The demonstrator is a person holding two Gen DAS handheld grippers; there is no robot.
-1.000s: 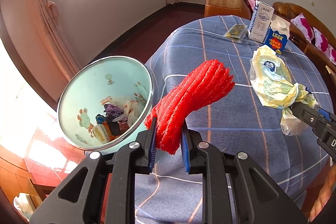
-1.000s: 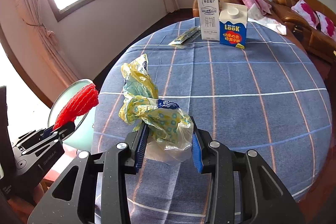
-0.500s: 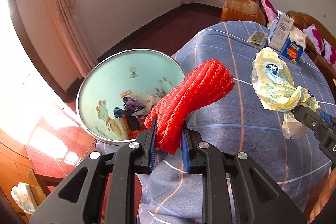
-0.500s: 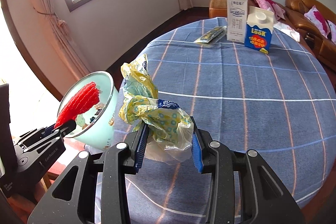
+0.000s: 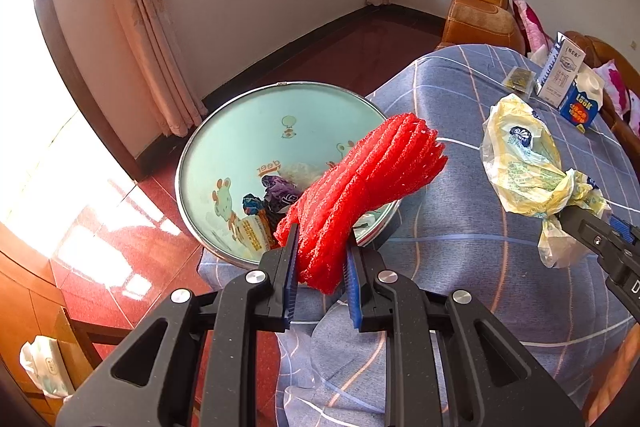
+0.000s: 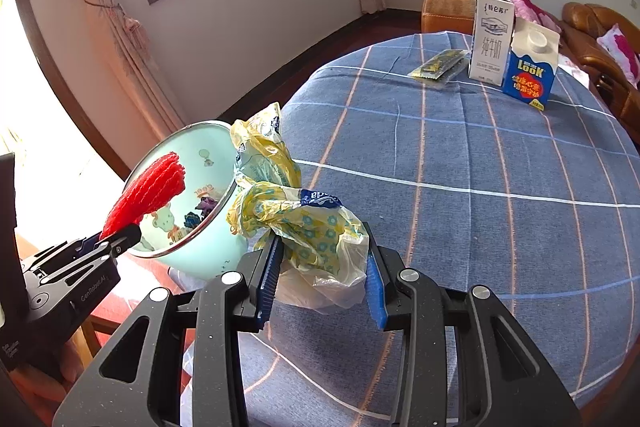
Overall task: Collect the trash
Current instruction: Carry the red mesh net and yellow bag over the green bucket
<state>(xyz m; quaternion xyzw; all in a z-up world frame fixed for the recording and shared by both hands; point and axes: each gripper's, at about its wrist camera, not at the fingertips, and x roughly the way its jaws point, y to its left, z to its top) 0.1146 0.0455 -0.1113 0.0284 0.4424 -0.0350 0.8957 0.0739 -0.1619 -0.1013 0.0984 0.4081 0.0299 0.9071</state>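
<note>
Red foam net [image 5: 360,187] slants up-right from left gripper [image 5: 320,259], over bin [image 5: 224,131].

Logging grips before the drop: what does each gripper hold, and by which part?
Left gripper clamps the red foam net at its lower end. Right gripper pinches the yellow plastic bag at its bunched lower part.

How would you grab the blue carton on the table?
Grip the blue carton across its flat side walls, below the sloped top with its cap, coming from above or the open near side. It stands upright; the white carton stands close on its left, so avoid that side.
</note>
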